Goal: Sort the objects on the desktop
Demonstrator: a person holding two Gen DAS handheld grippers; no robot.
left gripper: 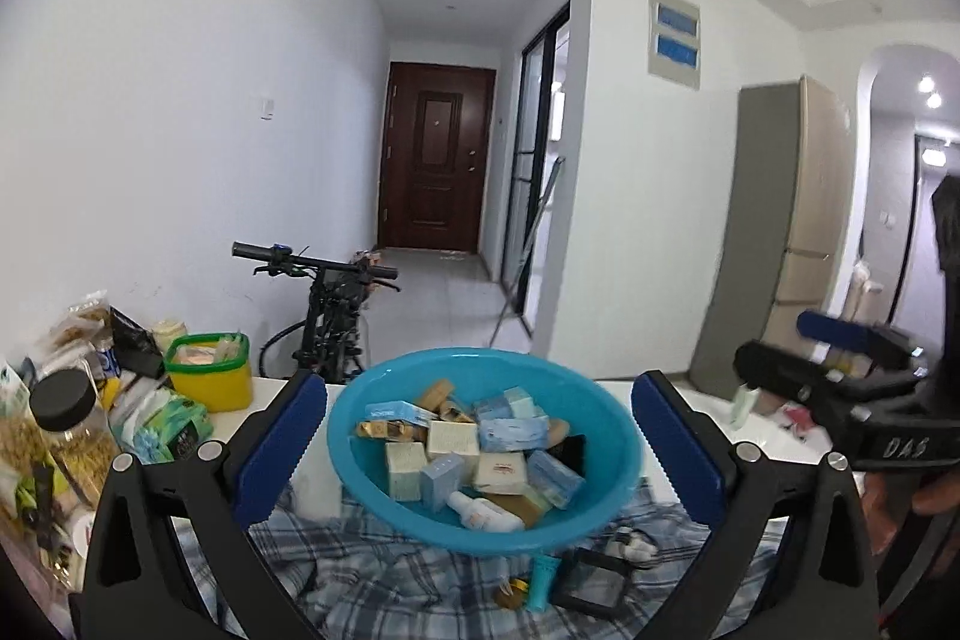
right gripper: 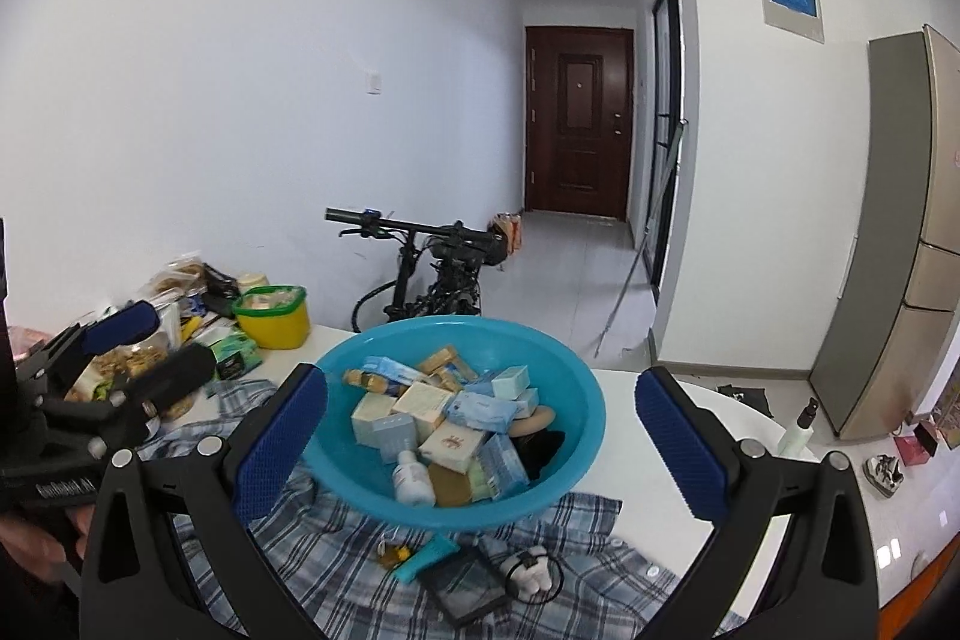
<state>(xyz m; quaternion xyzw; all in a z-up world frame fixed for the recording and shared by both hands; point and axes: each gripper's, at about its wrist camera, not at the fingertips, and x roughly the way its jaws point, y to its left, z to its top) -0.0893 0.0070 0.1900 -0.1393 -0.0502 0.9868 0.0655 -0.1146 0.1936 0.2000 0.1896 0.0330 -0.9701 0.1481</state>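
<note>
A blue plastic basin (left gripper: 360,436) (right gripper: 576,436) rests on a plaid cloth (left gripper: 372,574) (right gripper: 588,538) and holds several small boxes, soap bars and a white bottle (right gripper: 413,478). On the cloth in front of it lie a teal tube (left gripper: 543,583) (right gripper: 427,556), a black square case (left gripper: 591,583) (right gripper: 465,589) and a small white item with a black band (right gripper: 531,571). My left gripper (left gripper: 477,388) (right gripper: 156,346) is open with nothing between its fingers, short of the basin. My right gripper (right gripper: 480,379) (left gripper: 804,349) is also open and holds nothing.
At the table's left stand a yellow tub with a green lid (left gripper: 210,370) (right gripper: 273,316), a black-lidded jar (left gripper: 66,418) and snack packets. A white spray bottle (right gripper: 801,427) stands at the right. Behind the white table (right gripper: 630,388) are a bicycle (left gripper: 330,316) and a fridge (right gripper: 900,232).
</note>
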